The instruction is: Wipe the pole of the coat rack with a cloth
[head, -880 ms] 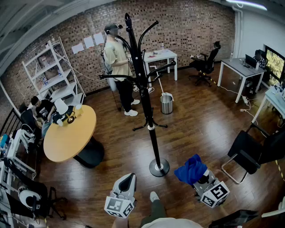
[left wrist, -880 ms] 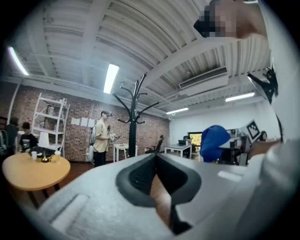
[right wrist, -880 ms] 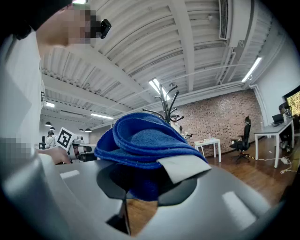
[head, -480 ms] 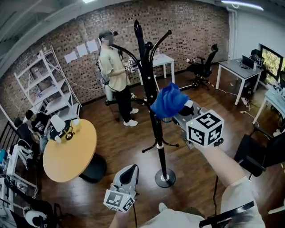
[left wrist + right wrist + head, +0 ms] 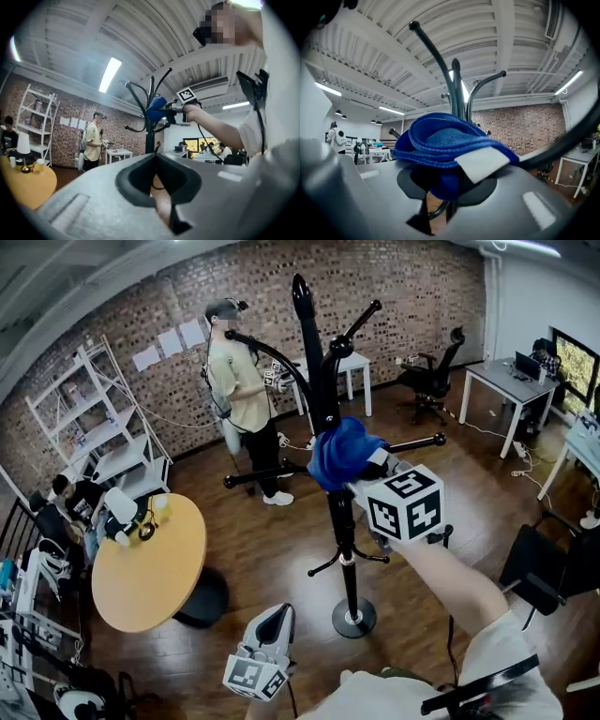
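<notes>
Right gripper (image 5: pixel 364 472) holds the blue cloth (image 5: pixel 339 451) against the coat rack's pole (image 5: pixel 349 554).

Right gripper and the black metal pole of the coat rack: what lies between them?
Only the folded blue cloth, which the right gripper holds against the black metal pole; the head view shows it.

The room has a red brick wall (image 5: pixel 422 287) with paper sheets (image 5: pixel 173 341) pinned to it and a dark wooden floor (image 5: pixel 272 549). A round wooden table (image 5: pixel 145 568) stands at the left, near a white shelving unit (image 5: pixel 84 418). A small white table (image 5: pixel 354 364) and a black office chair (image 5: pixel 431 371) stand by the wall. A desk (image 5: pixel 511 388) with a monitor (image 5: pixel 570 357) is at the right. A tube light (image 5: pixel 108 75) glows on the ribbed white ceiling (image 5: pixel 506 42).
</notes>
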The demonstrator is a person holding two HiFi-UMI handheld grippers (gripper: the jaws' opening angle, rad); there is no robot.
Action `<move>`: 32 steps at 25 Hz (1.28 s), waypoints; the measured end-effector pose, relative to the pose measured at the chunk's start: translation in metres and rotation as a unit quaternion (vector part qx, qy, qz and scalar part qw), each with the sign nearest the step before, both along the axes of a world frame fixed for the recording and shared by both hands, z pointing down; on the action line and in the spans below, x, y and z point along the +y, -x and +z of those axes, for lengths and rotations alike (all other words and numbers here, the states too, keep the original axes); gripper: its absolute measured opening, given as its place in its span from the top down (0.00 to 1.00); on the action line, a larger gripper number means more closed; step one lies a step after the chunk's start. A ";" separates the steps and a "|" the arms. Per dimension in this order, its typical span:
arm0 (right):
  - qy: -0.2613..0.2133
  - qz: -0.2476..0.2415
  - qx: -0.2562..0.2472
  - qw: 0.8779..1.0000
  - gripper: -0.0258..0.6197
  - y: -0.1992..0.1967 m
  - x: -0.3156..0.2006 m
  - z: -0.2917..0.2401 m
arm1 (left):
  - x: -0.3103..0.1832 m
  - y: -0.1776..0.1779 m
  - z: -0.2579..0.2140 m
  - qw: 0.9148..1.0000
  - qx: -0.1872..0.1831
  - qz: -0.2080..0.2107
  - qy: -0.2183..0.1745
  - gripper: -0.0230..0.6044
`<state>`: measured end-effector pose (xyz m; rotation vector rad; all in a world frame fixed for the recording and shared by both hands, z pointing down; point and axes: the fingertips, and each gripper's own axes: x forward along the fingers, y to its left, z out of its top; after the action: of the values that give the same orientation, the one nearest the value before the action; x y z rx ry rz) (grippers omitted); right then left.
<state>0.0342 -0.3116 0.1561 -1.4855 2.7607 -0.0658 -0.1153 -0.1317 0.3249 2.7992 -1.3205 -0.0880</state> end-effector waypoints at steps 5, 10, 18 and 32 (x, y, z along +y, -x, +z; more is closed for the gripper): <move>-0.006 -0.017 -0.028 0.999 0.79 0.015 0.007 0.022 | -0.017 -0.001 -0.016 1.000 0.003 -0.006 -0.003 0.96; -0.109 -0.091 -0.032 0.989 0.79 0.016 0.080 -0.014 | -0.028 -0.013 -0.032 0.999 0.002 -0.014 -0.031 0.96; -0.159 -0.114 0.011 0.981 0.79 0.059 0.130 -0.024 | -0.071 0.025 -0.041 0.999 -0.009 0.021 -0.049 0.96; -0.026 0.059 0.049 0.997 0.79 0.069 -0.031 -0.042 | -0.128 0.099 0.006 0.992 0.014 0.125 0.010 0.96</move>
<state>-0.0346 -0.3427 0.1137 -1.6770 2.7177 0.0811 -0.2142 -0.2593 0.3313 2.9071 -0.9487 -0.1045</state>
